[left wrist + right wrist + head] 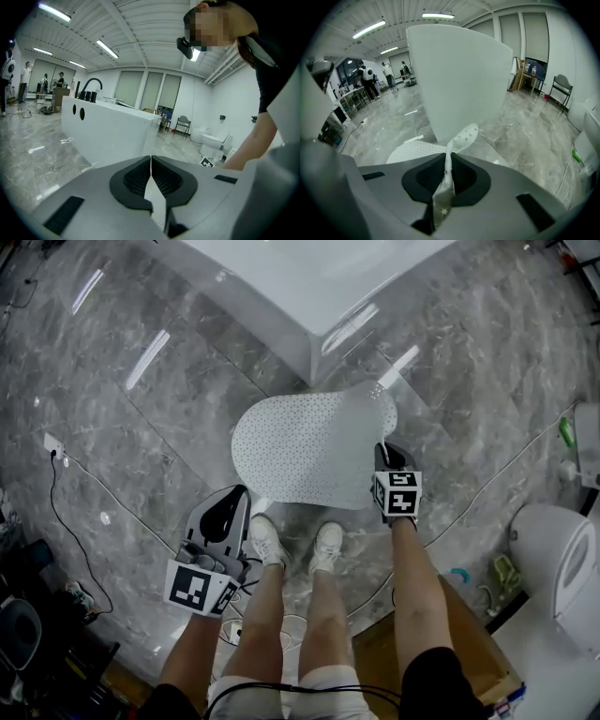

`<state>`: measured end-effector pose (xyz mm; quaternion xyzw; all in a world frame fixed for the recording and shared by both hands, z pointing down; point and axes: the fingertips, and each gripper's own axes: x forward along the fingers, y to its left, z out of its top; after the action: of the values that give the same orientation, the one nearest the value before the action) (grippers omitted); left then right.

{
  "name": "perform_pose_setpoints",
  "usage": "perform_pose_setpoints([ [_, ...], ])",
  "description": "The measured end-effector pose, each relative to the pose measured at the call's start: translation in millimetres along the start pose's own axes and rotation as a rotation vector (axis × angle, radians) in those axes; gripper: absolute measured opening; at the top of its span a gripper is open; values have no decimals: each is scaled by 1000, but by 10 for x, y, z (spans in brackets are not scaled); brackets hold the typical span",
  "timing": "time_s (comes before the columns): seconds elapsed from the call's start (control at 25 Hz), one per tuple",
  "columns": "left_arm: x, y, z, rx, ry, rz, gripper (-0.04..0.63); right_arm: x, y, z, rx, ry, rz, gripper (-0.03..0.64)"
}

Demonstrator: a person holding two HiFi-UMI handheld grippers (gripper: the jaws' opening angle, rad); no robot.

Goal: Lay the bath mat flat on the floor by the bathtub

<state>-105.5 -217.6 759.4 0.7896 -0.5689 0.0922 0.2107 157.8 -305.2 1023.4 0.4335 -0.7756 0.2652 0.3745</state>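
Note:
The bath mat (pixel 309 446) is a pale, dotted, rounded sheet spread in front of my feet, just short of the white bathtub (pixel 309 277). Its far right end curls upward near the tub's corner. My right gripper (pixel 386 457) is shut on the mat's right edge; in the right gripper view the mat (pixel 461 138) runs edge-on out of the jaws toward the tub (pixel 459 79). My left gripper (pixel 230 507) is at the mat's near left corner, with a thin strip of mat (pixel 152 192) pinched between its jaws. The tub (pixel 108 131) stands ahead in that view.
A white toilet (pixel 562 568) stands at the right, with a green bottle (pixel 567 432) behind it. A black cable (pixel 75 521) crosses the grey marble floor at the left. A wooden panel (pixel 469 652) lies by my right leg. White shoes (pixel 267 540) stand just behind the mat.

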Motion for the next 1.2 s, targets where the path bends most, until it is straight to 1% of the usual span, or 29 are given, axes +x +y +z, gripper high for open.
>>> perform_pose_setpoints([
  [0.08, 68, -13, -57, 15, 1, -6, 21, 104, -69, -130, -21, 33, -39, 37],
  [0.16, 146, -4, -167, 24, 1, -5, 21, 210, -146, -244, -65, 54, -87, 37],
  [0.24, 217, 7, -315, 28, 0, -3, 21, 280, -285, -383, -106, 59, -147, 37],
  [0.32, 271, 15, -479, 30, 4, -3, 21, 303, -442, -520, -118, 55, -203, 37],
  [0.4, 324, 2, -642, 28, 14, -8, 21, 324, -601, -724, -94, 78, -245, 37],
  [0.48, 372, -44, -782, 18, 25, -19, 21, 346, -746, -1006, -53, 142, -287, 52],
  [0.52, 394, -75, -835, 11, 29, -25, 21, 344, -821, -1143, -38, 181, -318, 70],
  [0.56, 416, -105, -873, 7, 32, -31, 21, 325, -910, -1260, -25, 215, -361, 83],
  [0.64, 449, -151, -905, 4, 35, -43, 21, 229, -1121, -1442, 10, 267, -468, 55],
  [0.68, 455, -169, -905, 6, 35, -49, 21, 167, -1213, -1531, 39, 284, -507, 48],
  [0.76, 444, -194, -889, 15, 32, -58, 21, 46, -1322, -1712, 96, 309, -542, 48],
  [0.88, 435, -207, -858, 17, 29, -61, 21, -121, -1393, -1897, 125, 329, -559, 48],
  [0.96, 439, -224, -822, 16, 27, -62, 21, -211, -1407, -1935, 151, 317, -561, 48],
  [1.04, 427, -251, -773, 18, 19, -64, 21, -284, -1387, -1859, 173, 258, -550, 46],
  [1.12, 402, -262, -720, 21, 13, -64, 21, -367, -1321, -1628, 169, 142, -523, 40],
  [1.2, 364, -247, -653, 28, 12, -61, 21, -446, -1223, -1336, 144, 22, -479, 35],
])
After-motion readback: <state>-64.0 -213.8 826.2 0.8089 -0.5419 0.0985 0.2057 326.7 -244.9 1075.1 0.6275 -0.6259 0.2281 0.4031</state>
